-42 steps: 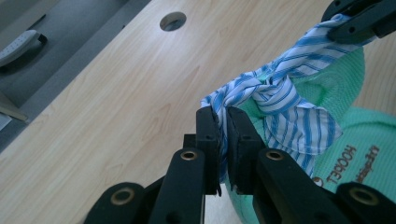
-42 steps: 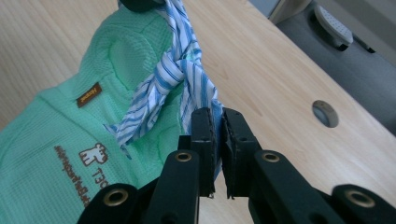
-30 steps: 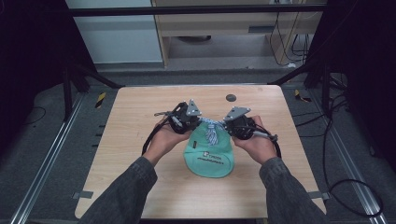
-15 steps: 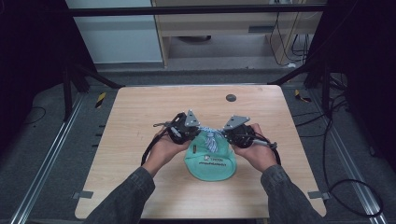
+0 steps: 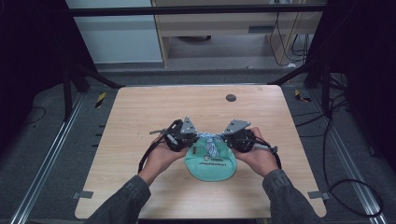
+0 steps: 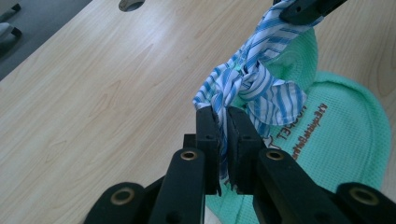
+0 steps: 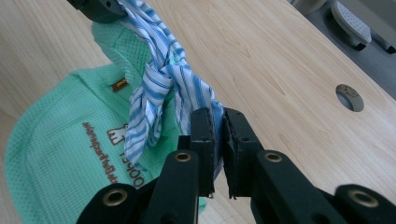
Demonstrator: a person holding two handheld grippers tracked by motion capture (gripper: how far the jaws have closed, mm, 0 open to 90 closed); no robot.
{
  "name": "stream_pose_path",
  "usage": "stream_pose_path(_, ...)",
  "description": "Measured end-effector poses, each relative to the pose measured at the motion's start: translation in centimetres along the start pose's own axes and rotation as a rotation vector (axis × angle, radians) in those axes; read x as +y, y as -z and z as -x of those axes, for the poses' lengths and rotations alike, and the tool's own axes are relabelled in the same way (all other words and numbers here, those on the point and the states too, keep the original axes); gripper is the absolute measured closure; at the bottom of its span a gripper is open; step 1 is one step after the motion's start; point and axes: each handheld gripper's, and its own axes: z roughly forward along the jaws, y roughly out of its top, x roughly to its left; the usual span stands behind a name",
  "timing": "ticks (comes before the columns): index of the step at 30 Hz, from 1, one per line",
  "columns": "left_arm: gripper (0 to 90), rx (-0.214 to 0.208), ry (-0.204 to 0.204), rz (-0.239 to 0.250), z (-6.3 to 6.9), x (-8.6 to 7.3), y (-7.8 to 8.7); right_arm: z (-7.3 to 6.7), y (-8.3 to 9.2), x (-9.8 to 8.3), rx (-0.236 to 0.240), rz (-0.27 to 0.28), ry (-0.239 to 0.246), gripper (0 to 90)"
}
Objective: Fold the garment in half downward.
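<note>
Left tool [image 6: 222, 140]: jaws pinched shut on one tail of the blue-and-white striped cloth strip [image 6: 254, 81], just left of the knot.
Right tool [image 7: 218, 140]: jaws likewise clamped on the other tail, just right of the knot.
Knot [image 5: 209, 139]: sits between the two tools, at the gathered neck of the green bag; the landmark for all else here.
Why held so: each tool takes an opposite end, so pulling apart would, I judge, draw the knot tight; whether it is being tied or undone I cannot tell.
Green bag [image 5: 208, 163]: waffle-weave pouch with brown printed lettering, lying flat on the surface on the person's side of the knot, its neck lifted toward the knot.
Surface [image 5: 140, 116]: pale wood, bare beyond the knot save a round dark hole [image 5: 230, 97] far behind it.
</note>
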Motion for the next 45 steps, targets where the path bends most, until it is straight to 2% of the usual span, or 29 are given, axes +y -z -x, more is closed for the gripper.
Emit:
stream_pose_path(26, 84.1, -0.065, 0.024, 0.002, 1.8, -2.5, 0.5, -2.8, 1.0, -1.9, 0.054, 0.005, 0.038, 82.3)
stream_pose_path(37, 83.9, -0.087, 0.024, -0.010, 2.5, -3.4, 0.2, -3.4, 0.8, -2.8, 0.073, -0.003, 0.034, 81.8)
stream_pose_path(45, 83.6, -0.087, 0.030, -0.007, 2.6, -3.7, 0.2, -3.7, 0.8, -2.9, 0.079, -0.002, 0.030, 81.5)
